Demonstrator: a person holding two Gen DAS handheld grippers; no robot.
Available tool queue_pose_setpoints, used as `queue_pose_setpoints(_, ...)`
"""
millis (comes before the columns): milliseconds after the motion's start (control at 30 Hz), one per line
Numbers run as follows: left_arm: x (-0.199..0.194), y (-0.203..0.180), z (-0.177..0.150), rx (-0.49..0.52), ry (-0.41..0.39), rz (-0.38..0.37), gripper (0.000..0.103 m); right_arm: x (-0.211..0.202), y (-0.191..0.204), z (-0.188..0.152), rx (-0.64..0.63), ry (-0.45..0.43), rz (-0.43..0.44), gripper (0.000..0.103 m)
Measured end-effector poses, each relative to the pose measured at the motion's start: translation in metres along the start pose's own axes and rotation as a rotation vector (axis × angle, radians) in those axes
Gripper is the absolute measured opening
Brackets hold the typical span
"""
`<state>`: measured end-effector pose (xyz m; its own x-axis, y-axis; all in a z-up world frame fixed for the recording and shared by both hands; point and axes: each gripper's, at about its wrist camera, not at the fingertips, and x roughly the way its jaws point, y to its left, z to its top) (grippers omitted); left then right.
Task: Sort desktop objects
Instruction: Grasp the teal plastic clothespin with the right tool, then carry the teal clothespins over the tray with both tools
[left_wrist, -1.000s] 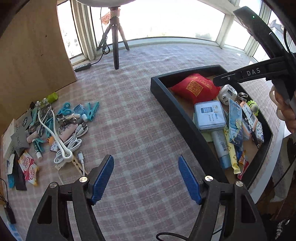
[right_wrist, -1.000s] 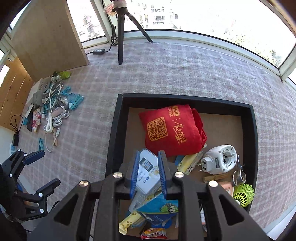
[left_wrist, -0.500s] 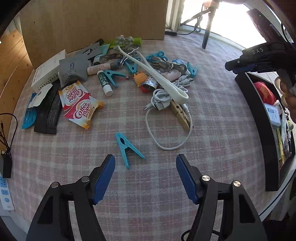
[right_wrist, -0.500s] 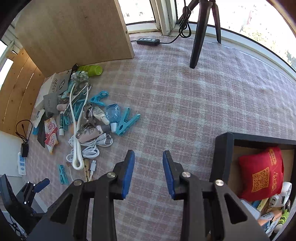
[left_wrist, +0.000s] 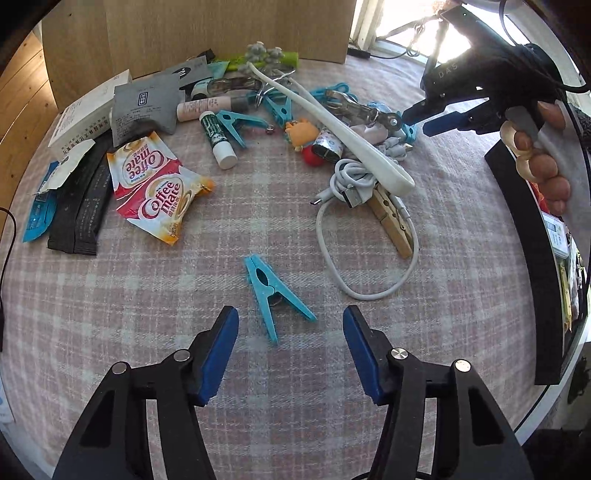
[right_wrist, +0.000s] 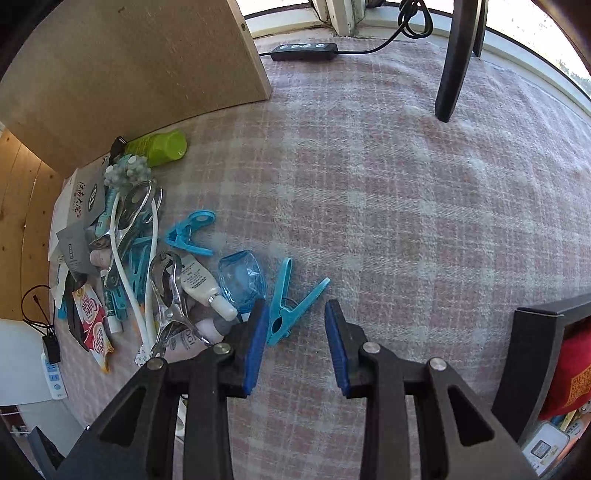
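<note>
Closing, the left gripper (left_wrist: 290, 354) has its blue-padded jaws still well apart, nothing between the pads; they hang above the pink-and-white plaid tablecloth (left_wrist: 258, 424), just short of a lone turquoise plastic clothes peg (left_wrist: 271, 293). The peg lies flat, handles splayed toward the gripper, serrated nose pointing away, well clear of the main clutter.

Right gripper (right_wrist: 295, 328): jaws at a middling gap, empty, pads touching nothing. A second turquoise plastic peg (right_wrist: 286, 310) lies just ahead, its lower body beside the left-hand pad, one handle angled across the gap.

Handling, judged: both pegs are light, rigid moulded plastic with a metal spring; smooth sides may slip or twist under a narrow pinch. Best hold looks to be across the solid body near the spring. Squeezing the splayed handles would only open the nose. Lying low on soft cloth, the peg needs the pads right down at the fabric.

Outward from the lone peg: a coiled white USB cable (left_wrist: 354, 206) and wooden peg (left_wrist: 391, 225) lie beyond it to the right; a red-and-white "Coffee mate" sachet (left_wrist: 153, 184) beyond to the left. The black rectangular tray (right_wrist: 532, 362), already holding sorted items, sits well off to the right.
</note>
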<state>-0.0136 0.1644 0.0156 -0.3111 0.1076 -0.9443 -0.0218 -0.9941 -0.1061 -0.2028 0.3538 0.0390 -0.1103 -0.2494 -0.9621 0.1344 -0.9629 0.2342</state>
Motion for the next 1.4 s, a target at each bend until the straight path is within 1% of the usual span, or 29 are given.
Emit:
queue_pose_setpoints(67,0.002,0.001,0.000,-0.001,0.004,0.000,0.050,0.004,0.004,0.001,-0.005,-0.007,-0.020,0.030)
queue_pose_setpoints(133,0.004,0.003,0.000,-0.004,0.008,0.001,0.048,0.006,0.007,0.002,-0.011,-0.011,-0.022,0.030)
queue_pose_setpoints(267,0.008,0.006,-0.001,-0.019,0.014,-0.010,0.045,0.008,0.017,0.003,-0.043,-0.021,-0.056,0.029)
queue_pose_setpoints(300,0.008,0.007,-0.001,-0.020,0.012,-0.010,0.045,0.009,0.019,0.004,-0.053,-0.018,-0.065,0.027)
queue_pose_setpoints(367,0.007,0.008,-0.001,-0.022,0.012,-0.012,0.042,0.012,0.023,0.003,-0.082,-0.010,-0.098,0.016)
queue_pose_setpoints(433,0.006,0.007,-0.003,-0.014,0.014,-0.007,0.040,0.013,0.024,0.002,-0.108,-0.007,-0.119,0.013)
queue_pose_setpoints(500,0.003,0.010,-0.007,-0.003,0.013,0.005,0.038,0.013,0.022,0.002,-0.118,-0.002,-0.124,0.012)
queue_pose_setpoints(567,0.002,0.009,-0.008,-0.002,0.014,0.014,0.032,0.013,0.023,0.000,-0.133,-0.002,-0.127,0.012)
queue_pose_setpoints(633,0.001,0.012,-0.007,-0.007,0.015,0.013,0.028,0.014,0.025,-0.002,-0.146,0.000,-0.135,0.012)
queue_pose_setpoints(733,0.003,0.014,-0.003,-0.012,0.007,0.006,0.028,0.014,0.027,-0.005,-0.162,0.005,-0.145,0.012)
queue_pose_setpoints(800,-0.001,0.016,0.000,-0.009,-0.015,0.007,0.030,0.015,0.027,-0.006,-0.159,0.009,-0.143,0.012)
queue_pose_setpoints(833,-0.001,0.017,0.002,-0.009,-0.018,0.011,0.033,0.015,0.027,-0.006,-0.153,0.010,-0.143,0.012)
queue_pose_setpoints(933,0.001,0.015,0.010,-0.008,-0.020,0.019,0.033,0.016,0.029,-0.007,-0.160,0.011,-0.150,0.012)
queue_pose_setpoints(1000,0.006,0.014,0.015,0.003,-0.008,0.018,0.032,0.016,0.031,-0.008,-0.173,0.013,-0.157,0.012)
queue_pose_setpoints(1033,0.007,0.013,0.016,0.004,-0.009,0.027,0.027,0.016,0.032,-0.010,-0.177,0.016,-0.155,0.012)
queue_pose_setpoints(1200,0.005,0.011,0.021,-0.007,-0.013,0.010,0.026,0.009,0.024,-0.022,-0.180,0.025,-0.127,0.012)
queue_pose_setpoints(1367,-0.015,-0.002,0.024,0.015,-0.043,-0.001,0.026,-0.008,0.009,-0.041,-0.184,0.017,-0.107,0.012)
queue_pose_setpoints(1400,-0.019,-0.006,0.025,0.022,-0.050,-0.005,0.026,-0.010,0.007,-0.040,-0.181,0.016,-0.102,0.012)
